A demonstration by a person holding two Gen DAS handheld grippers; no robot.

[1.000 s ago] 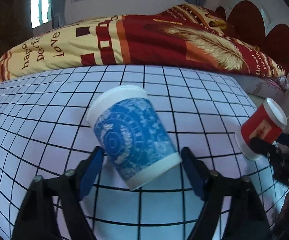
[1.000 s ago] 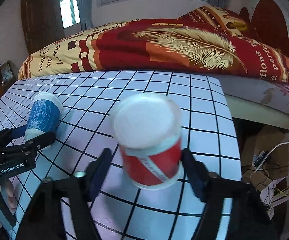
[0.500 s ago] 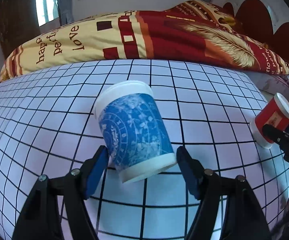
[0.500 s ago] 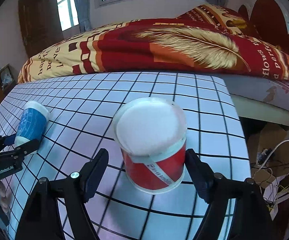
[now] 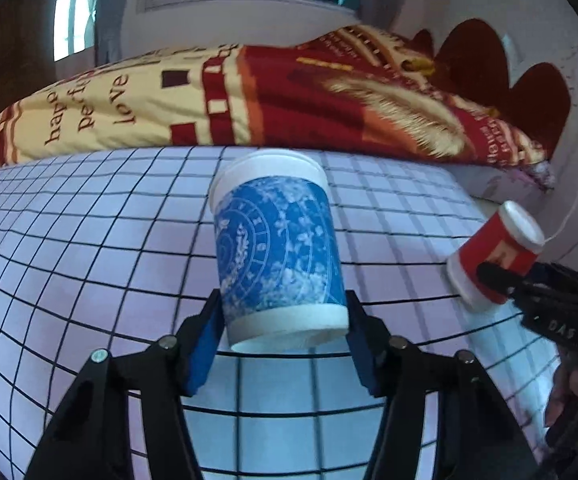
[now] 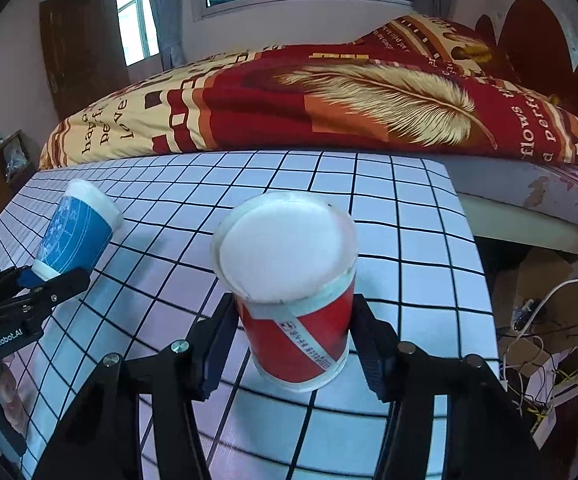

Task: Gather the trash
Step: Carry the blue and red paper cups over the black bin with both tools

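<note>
Here, on the left side, the blue cup (image 5: 277, 248) sits right between the two fingers of the left gripper (image 5: 283, 320). The cup is upside down and leans back a little, so its long way runs up and away from the gripper. The wide white rim is low, at the fingers. The jaws are closing, about half open, and the blue pads look like they touch the cup near that rim on both sides. The cup seems a bit off the checked cloth (image 5: 89, 264), but the picture is blurry there, so I cannot be sure.

Over on the right side, the red cup (image 6: 289, 300) sits between the fingers of the right gripper (image 6: 293, 340). It is upside down too, with its flat white bottom on top, and it stands almost straight on the cloth. These jaws are closing as well, about half open, and the pads are pressed against the lower part of the cup.

Each cup is already inside its own gripper, so neither hand needs to reach across. I think the next thing is to squeeze tight and lift straight up.

No trash bin or bag shows in either view, so I cannot tell where the cups should go. The insides of both cups are hidden. The person's hands are cut off at the picture edges. A big red and yellow blanket (image 6: 329, 104) lies behind the cloth.
</note>
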